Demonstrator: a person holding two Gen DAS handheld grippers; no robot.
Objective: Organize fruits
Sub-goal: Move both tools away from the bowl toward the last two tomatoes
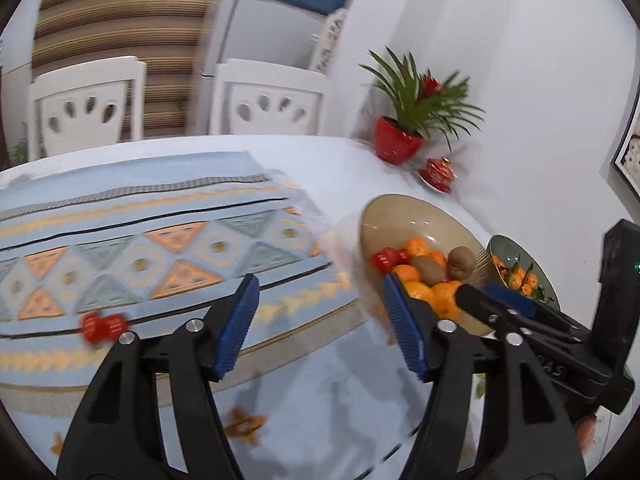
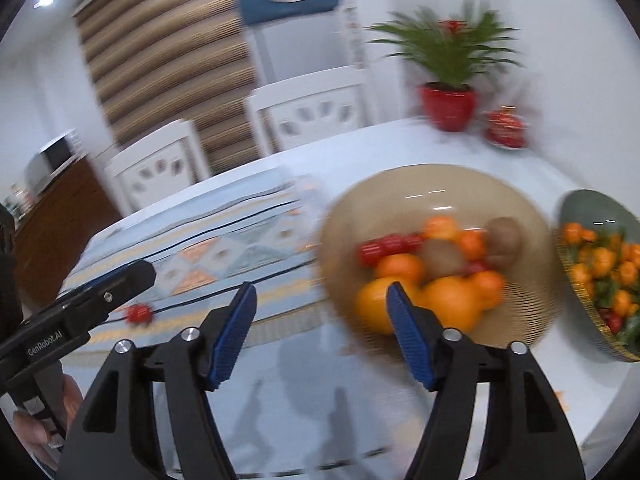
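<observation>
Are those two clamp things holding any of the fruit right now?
No. The left gripper and the right gripper are both open with nothing between their blue pads; the fruit lies in the beige bowl.

Both the left gripper [image 1: 320, 324] and right gripper [image 2: 320, 330] have black plastic arms, ribbed blue pads, silver screws; one bears "GenRobot.AI" lettering.

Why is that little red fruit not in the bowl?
It is out, lying on the patterned cloth: red fruit sits apart from the tan bowl.

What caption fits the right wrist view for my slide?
Open right gripper above the table, facing a tan bowl of oranges and kiwis; a small red fruit lies on the patterned runner.
</observation>
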